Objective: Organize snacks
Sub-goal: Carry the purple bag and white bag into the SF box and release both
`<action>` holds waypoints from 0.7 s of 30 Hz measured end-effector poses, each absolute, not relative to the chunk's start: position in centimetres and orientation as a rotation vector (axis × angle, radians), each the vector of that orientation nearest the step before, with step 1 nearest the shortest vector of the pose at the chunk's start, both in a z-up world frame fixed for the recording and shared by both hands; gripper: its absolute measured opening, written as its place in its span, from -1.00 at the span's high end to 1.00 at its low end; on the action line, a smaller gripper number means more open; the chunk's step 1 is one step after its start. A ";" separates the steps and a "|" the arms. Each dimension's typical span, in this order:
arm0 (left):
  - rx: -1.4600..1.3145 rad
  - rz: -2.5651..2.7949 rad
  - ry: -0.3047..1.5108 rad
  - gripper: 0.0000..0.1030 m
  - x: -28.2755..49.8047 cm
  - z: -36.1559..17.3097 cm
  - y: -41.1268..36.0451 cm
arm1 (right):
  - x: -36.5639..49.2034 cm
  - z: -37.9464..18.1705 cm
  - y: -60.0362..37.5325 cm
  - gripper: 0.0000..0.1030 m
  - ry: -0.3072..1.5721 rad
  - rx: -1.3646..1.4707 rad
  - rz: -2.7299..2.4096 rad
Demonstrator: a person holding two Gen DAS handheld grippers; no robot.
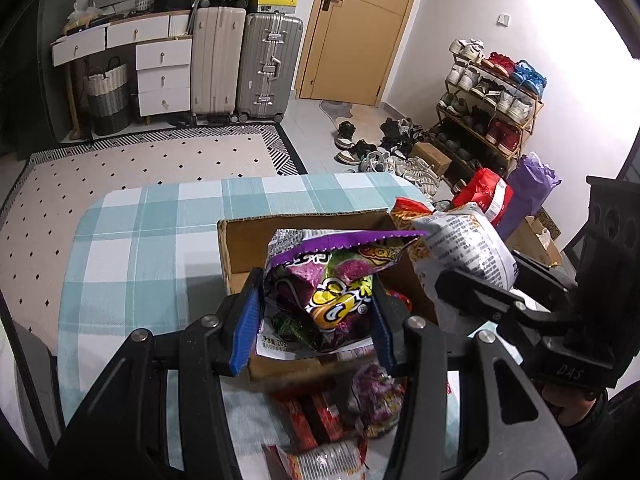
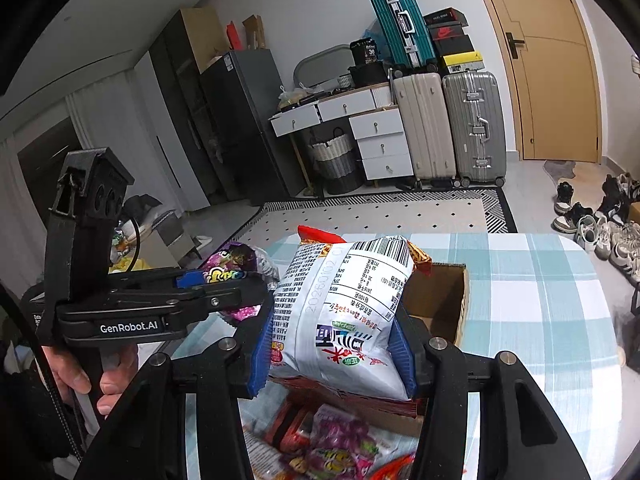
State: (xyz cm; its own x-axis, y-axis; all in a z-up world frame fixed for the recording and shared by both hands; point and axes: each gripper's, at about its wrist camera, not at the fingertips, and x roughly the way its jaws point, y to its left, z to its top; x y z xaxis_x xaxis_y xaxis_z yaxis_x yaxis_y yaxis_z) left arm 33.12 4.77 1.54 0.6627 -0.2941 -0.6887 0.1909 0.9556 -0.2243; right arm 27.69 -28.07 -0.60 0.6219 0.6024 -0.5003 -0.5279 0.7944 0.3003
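A table (image 1: 132, 240) covered with a woven cloth in pale blue and white checks fills the lower half of both views. On it sits an open cardboard box (image 1: 240, 248) of plain brown corrugated board, its flaps gone or folded, its far wall ragged along the top edge.

The left gripper (image 1: 316, 316), black with ribbed blue pads (image 1: 246, 328), is clamped on a crinkled purple bag (image 1: 328, 292) of glossy foil with a zigzag-cut top seam and yellow lettering; the bag is held over the near part of the box. The right gripper (image 2: 334, 344), the same black frame and blue pads (image 2: 260, 350), squeezes a puffy white bag (image 2: 344, 308) printed with small text and a barcode, orange at its sealed top, held above the right side of the box. The two bags are just beside each other, and each gripper blocks part of the other's view of the box.

On the cloth near the person lie more snacks (image 2: 332, 444): flat red packets and small purple foil packs, partly hidden under the gripper frames.

Beyond the table lies a dotted cream rug (image 1: 160, 160). Two hard ribbed suitcases (image 2: 452, 124) stand upright against the wall beside a white set of drawers (image 2: 380, 140). Loose shoes (image 1: 380, 148) lie on the tiles by a shoe rack (image 1: 492, 100).
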 end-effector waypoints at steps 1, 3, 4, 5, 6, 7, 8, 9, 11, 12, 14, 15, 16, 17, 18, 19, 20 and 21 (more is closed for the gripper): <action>-0.137 -0.280 0.808 0.12 33.8 1.3 4.7 | 28.3 -0.8 -27.9 0.02 0.626 0.126 0.646; -0.128 -0.281 0.813 0.12 34.9 0.8 4.5 | 29.3 -1.2 -27.7 0.02 0.638 0.122 0.641; -0.127 -0.279 0.816 0.12 35.3 0.6 4.5 | 29.8 -1.4 -27.6 0.02 0.642 0.118 0.639; -0.130 -0.283 0.821 0.12 35.9 0.2 4.5 | 30.3 -1.7 -27.5 0.02 0.647 0.112 0.634; -0.131 -0.285 0.825 0.12 36.3 -0.1 4.4 | 30.7 -2.0 -27.4 0.02 0.655 0.106 0.633; -0.129 -0.283 0.831 0.12 36.8 -0.4 4.3 | 31.2 -2.3 -27.4 0.02 0.660 0.102 0.632; -0.130 -0.285 0.835 0.12 37.2 -0.8 4.3 | 31.5 -2.7 -27.4 0.02 0.664 0.100 0.629; -0.134 -0.287 0.839 0.12 37.5 -1.2 4.3 | 32.0 -3.0 -27.3 0.02 0.668 0.099 0.627; -0.146 -0.292 0.855 0.11 38.4 -1.9 4.3 | 32.7 -3.5 -27.3 0.01 0.679 0.091 0.622; -0.146 -0.294 0.861 0.10 38.7 -2.2 4.2 | 33.1 -3.7 -27.2 0.01 0.684 0.079 0.617; -0.125 -0.293 0.873 0.03 39.4 -2.8 4.0 | 33.7 -4.1 -27.2 -0.04 0.680 0.049 0.596; -0.115 -0.278 0.874 -0.17 39.6 -3.0 3.9 | 33.9 -4.3 -27.2 -0.18 0.675 0.030 0.581; -0.110 -0.268 0.870 -0.37 39.8 -3.2 3.8 | 34.0 -4.5 -27.1 -0.46 0.671 0.013 0.569; -0.116 -0.273 0.869 -0.42 39.9 -3.3 3.8 | 34.0 -4.6 -27.1 -0.60 0.665 -0.007 0.555; -0.128 -0.279 0.866 -0.44 39.9 -3.3 3.9 | 34.0 -4.7 -27.1 -0.70 0.653 -0.026 0.539; -0.133 -0.280 0.863 -0.50 39.8 -3.2 3.9 | 33.8 -4.7 -27.1 -0.70 0.642 -0.043 0.537; -0.126 -0.272 0.860 -0.53 39.7 -3.1 3.9 | 33.8 -4.7 -27.2 -0.70 0.637 -0.053 0.538; -0.123 -0.267 0.857 -0.53 39.6 -3.0 3.9 | 33.8 -4.7 -27.4 -0.70 0.635 -0.059 0.533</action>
